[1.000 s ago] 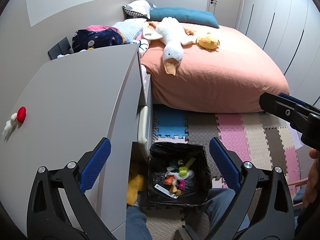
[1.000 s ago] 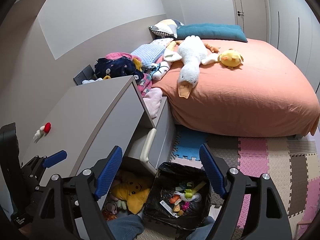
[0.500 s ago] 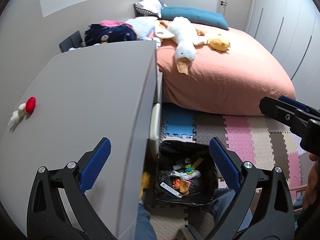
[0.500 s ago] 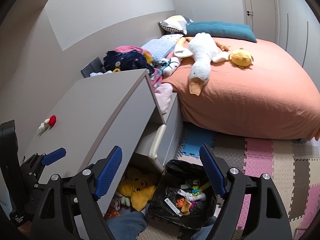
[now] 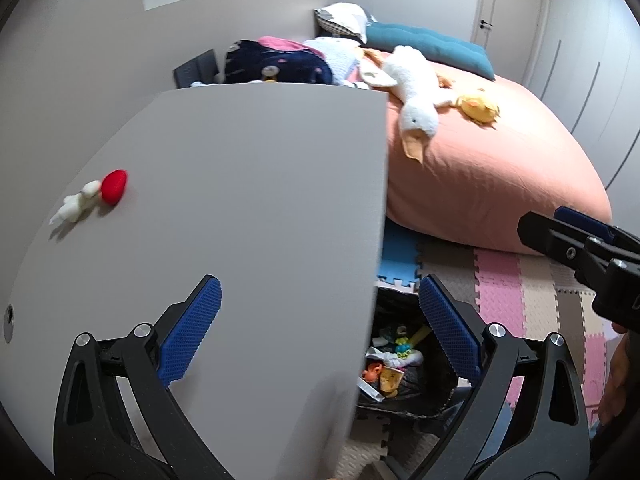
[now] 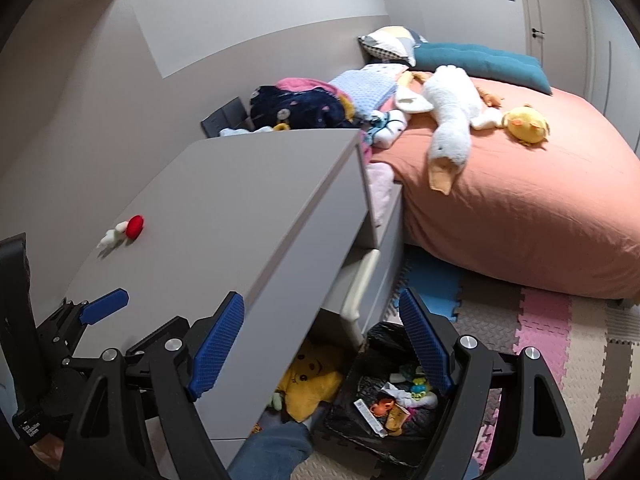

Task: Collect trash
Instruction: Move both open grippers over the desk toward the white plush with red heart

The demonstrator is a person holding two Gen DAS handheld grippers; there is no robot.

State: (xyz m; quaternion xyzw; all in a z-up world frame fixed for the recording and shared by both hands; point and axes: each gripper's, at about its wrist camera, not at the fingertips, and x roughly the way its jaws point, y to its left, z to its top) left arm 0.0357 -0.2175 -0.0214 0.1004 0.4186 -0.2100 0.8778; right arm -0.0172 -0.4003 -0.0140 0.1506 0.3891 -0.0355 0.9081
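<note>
Bedroom walls in pale grey frame a smooth, matte grey dresser top point(image 5: 248, 200), the landmark of the scene, with a small plush toy point(image 5: 96, 196), white-bodied with a round red cap, lying near its left edge. Right of the dresser, a bed point(image 6: 520, 208) under a salmon-pink cover carries a long white stuffed goose point(image 6: 448, 124), a round yellow chick plush point(image 6: 526, 124), a teal cushion point(image 6: 480, 62) and a heap of knitted and fleece blankets point(image 6: 320, 100). Foam puzzle mats point(image 6: 560, 340) in pink, grey, beige and blue cover the floor beyond the dresser's front. Below the dresser's front edge stands a square bin lined with a crinkled black bag point(image 6: 372, 360), holding trash point(image 6: 396, 396): wrappers, paper and bright plastic scraps. Beside it, under the dresser, slumps a yellow plush point(image 6: 308, 380). The left gripper point(image 5: 320, 332) hangs over the dresser's front edge, its blue ribbed pads wide apart and empty. The right gripper point(image 6: 324, 344) hangs over the bin with jaws spread, nothing between them. A denim-clad knee point(image 6: 276, 452) shows at the dresser's foot.
</note>
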